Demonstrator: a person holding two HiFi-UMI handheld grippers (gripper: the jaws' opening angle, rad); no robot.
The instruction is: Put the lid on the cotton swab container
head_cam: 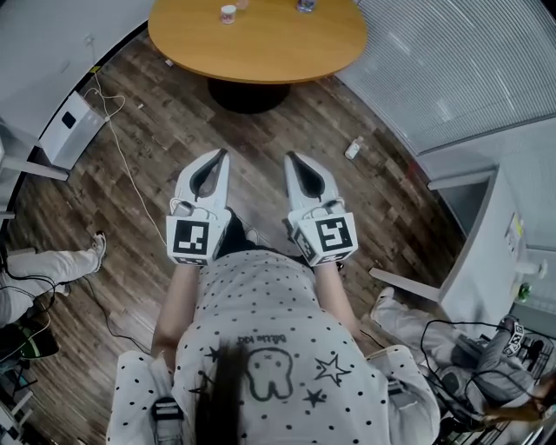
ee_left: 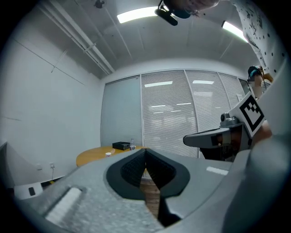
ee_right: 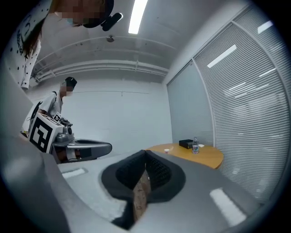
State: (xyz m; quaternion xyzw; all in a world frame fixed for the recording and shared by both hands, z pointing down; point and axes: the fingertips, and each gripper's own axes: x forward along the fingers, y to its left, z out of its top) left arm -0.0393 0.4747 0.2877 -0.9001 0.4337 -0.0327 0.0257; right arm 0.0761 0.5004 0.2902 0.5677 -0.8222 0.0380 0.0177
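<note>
The cotton swab container shows as a small, round white tub standing upright near the far edge of the round table, left of its middle. It is too small for us to tell whether a lid sits on it. The table top is smooth, orange-toned wood with a rounded rim, carried on a round black base. Farther right on the top, a flat black box and a clear bottle stand just beside each other.

Well apart from all this, on the near side, we hold the 2 grippers side by side above the floor of dark wood-grain planks. The left gripper is clenched, its ribbed black pads meeting tip to tip with nothing between them. The right gripper is clenched and empty likewise. Both have matte grey, tapering shells and a cube with black-and-white square markers at the near end.

A thin white cable trails across the planks at left, and a small bottle lies on the floor at right. Slatted blinds line the far glass wall.
</note>
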